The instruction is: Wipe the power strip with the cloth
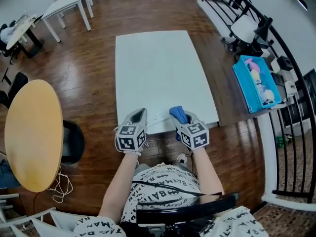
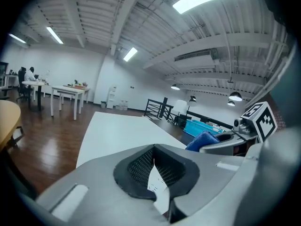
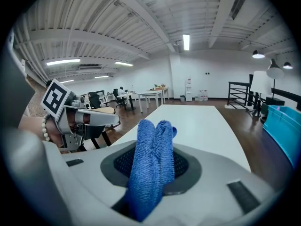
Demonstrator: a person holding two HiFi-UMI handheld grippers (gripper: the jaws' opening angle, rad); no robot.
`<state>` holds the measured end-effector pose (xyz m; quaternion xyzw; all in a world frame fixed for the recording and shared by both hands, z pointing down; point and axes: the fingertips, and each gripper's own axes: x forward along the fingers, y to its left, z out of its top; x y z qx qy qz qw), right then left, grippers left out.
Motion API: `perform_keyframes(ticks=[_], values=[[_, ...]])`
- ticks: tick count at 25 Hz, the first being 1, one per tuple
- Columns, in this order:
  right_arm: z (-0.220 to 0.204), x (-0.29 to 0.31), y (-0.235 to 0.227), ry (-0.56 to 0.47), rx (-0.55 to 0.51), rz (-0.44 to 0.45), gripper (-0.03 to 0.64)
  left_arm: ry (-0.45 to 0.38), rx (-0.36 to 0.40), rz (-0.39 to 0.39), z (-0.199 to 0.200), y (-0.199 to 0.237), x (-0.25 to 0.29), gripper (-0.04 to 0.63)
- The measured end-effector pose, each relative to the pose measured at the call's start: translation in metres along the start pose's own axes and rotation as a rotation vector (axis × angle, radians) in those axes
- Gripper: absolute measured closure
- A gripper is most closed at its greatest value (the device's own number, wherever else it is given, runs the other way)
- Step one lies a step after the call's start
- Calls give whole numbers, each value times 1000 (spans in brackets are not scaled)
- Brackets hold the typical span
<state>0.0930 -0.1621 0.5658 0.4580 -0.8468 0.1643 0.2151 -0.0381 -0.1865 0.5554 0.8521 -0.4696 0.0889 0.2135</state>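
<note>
A white power strip (image 1: 159, 116) lies along the near edge of the white table (image 1: 158, 68), between my two grippers. My left gripper (image 1: 138, 115) is at the strip's left end with its jaws shut. In the left gripper view the left gripper (image 2: 154, 150) has its pads together, and a sliver of white surface shows through the gap beneath them. My right gripper (image 1: 180, 116) is at the strip's right end, shut on a folded blue cloth (image 1: 178, 114). That cloth (image 3: 153, 164) sticks up between the right gripper's (image 3: 155, 147) pads.
A round wooden table (image 1: 32, 132) and a black chair (image 1: 74, 142) stand to my left. To the right, a blue bin (image 1: 256, 83) with toys sits by a black railing (image 1: 291, 147). White desks (image 1: 66, 4) stand at the far left.
</note>
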Motion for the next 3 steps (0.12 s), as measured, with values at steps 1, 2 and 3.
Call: perform_keyframes(ticks=[1, 2, 3], values=[[-1, -1, 0, 1, 2, 1, 486, 9, -3, -2, -3, -3, 1, 591], [-2, -1, 0, 2, 3, 2, 486, 17, -6, -5, -6, -7, 2, 591], [-3, -2, 0, 4, 4, 2, 486, 25, -10, -8, -8, -10, 3, 591]])
